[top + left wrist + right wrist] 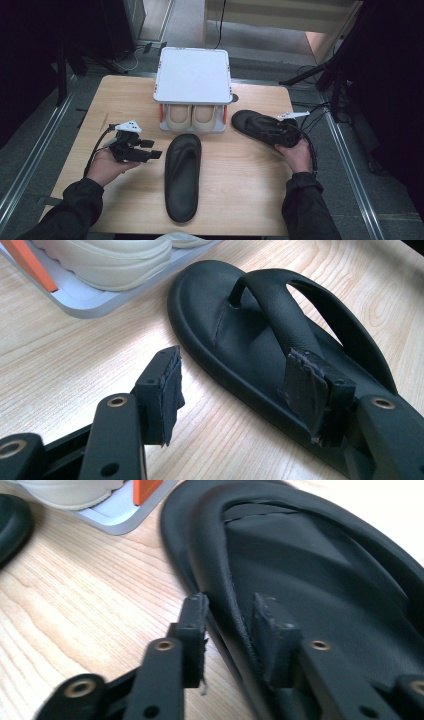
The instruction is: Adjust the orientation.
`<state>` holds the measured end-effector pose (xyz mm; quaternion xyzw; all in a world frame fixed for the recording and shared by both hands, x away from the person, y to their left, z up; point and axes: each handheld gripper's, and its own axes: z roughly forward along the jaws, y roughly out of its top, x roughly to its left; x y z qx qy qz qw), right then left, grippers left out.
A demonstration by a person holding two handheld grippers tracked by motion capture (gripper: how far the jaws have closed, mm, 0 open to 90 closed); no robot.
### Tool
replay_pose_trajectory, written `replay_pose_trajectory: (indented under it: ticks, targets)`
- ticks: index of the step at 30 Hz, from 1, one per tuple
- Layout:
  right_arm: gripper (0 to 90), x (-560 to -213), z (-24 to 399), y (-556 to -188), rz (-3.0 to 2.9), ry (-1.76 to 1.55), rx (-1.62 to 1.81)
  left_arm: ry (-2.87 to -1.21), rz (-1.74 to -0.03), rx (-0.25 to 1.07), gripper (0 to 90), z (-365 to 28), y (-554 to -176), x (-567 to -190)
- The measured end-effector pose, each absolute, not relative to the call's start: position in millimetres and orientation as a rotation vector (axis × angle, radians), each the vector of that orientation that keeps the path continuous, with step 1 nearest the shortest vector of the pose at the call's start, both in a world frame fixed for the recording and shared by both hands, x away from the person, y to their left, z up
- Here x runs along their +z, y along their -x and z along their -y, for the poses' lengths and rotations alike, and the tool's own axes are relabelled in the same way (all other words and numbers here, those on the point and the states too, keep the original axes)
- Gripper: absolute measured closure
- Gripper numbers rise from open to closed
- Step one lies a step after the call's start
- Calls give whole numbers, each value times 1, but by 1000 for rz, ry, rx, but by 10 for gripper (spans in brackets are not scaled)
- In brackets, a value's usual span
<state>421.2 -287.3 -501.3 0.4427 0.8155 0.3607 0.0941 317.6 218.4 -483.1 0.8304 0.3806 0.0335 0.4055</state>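
Note:
Two black thong sandals lie on the wooden table. One sandal lies lengthwise at the middle. My left gripper hovers at its left side, open, with one pad in front of the strap and the other over bare wood. The second sandal lies at the right, slanted. My right gripper is shut on its side rim, one pad outside the edge and one on the insole.
A white two-level shoe rack with orange posts stands at the back middle. A pair of beige shoes sits on its lower shelf. Cables trail off the table's right edge. Bare wood lies in front of both sandals.

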Motion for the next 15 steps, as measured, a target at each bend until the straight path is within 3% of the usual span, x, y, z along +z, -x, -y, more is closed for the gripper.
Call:
replay_pose_trajectory:
  ticks: [3,15]
  targets:
    - [824,-501,285,-421,-2434,-1306,1073,-2094,-963,84,410,-219,-318,-483]
    - [836,-486,282,-415,-2384,-1376,1057,-2097,-967,79,409,-220,-318,-483]
